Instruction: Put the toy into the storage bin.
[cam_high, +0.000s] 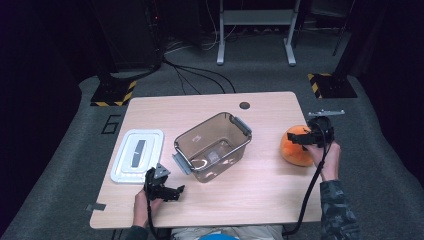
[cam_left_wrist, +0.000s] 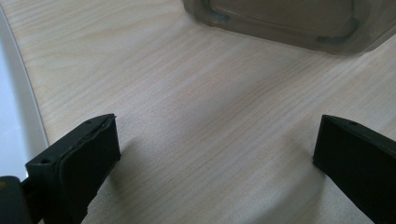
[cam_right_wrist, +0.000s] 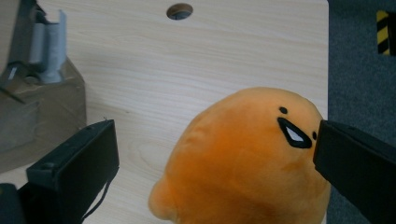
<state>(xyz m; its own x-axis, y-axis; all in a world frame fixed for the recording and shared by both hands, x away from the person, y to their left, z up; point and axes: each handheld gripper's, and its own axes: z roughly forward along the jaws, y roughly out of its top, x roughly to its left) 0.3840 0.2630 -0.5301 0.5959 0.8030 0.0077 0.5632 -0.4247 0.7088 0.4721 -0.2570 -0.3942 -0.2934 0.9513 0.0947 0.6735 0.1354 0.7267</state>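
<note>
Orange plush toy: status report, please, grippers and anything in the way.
Right gripper open, jaws either side of the plush toy, not clamped. Left gripper open over bare table. Nothing in the way.

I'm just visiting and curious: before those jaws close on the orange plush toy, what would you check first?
1. Right gripper jaws wide open: ok.
2. Orange plush toy between them: ok; the right-hand jaw is at its face.
3. Toy centred between the jaws: not ok, it sits toward one jaw.
4. Clear box uncovered: ok; white lid lies beside it.
5. Left gripper out of the way: ok.
</note>
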